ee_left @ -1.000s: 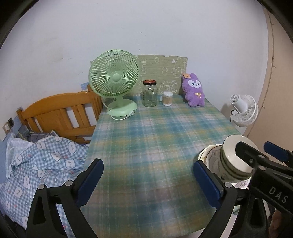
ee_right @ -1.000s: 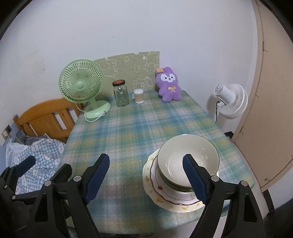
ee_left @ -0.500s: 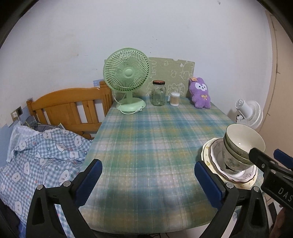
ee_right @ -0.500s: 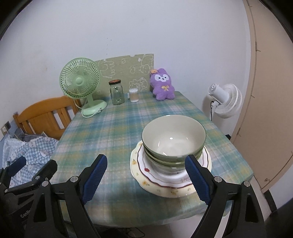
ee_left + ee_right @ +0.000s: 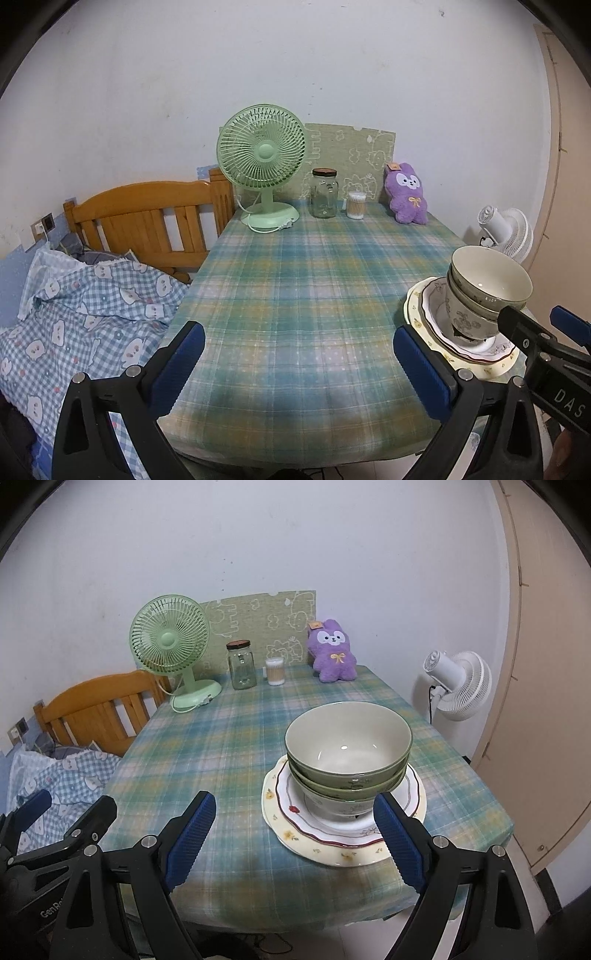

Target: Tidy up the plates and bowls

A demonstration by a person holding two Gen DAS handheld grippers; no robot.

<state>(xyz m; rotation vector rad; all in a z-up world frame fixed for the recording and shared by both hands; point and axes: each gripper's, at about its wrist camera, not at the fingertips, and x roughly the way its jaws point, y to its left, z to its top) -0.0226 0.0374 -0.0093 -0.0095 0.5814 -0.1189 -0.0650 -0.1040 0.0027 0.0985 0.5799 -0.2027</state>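
1. Two bowls point(image 5: 348, 753) sit nested, one inside the other, on two stacked plates point(image 5: 343, 843), all in one pile at the 4 o'clock corner of the surface point(image 5: 221, 746) in the right wrist view.
2. We hold the right gripper point(image 5: 293, 840) low and short of that pile, its fingers point(image 5: 190, 836) spread wide with nothing between them; the right-hand finger overlaps the plates at 5 o'clock in the view, but we cannot tell whether it touches them.
3. Our left gripper point(image 5: 295, 373) hangs over the near edge at 6 o'clock, fingers point(image 5: 177, 363) wide apart and empty, with the pile off at 3 o'clock.
4. We judge the crockery already lies gathered: plates under, bowls on top. That fits either a finished stacking or a pile waiting to be taken apart, and this one moment does not settle which.
5. Any further handling would call for care with the top bowl, which sits high and looks slightly tilted in the left view.
6. Containers: the top bowl shows a bare glazed inside. Its partner holds only it.
7. Far off at 12 o'clock stand a fan point(image 5: 170, 653), a lidded glass jar point(image 5: 242, 666) that looks empty, a small tub of cotton swabs point(image 5: 275, 671) and a plush toy point(image 5: 333, 651).
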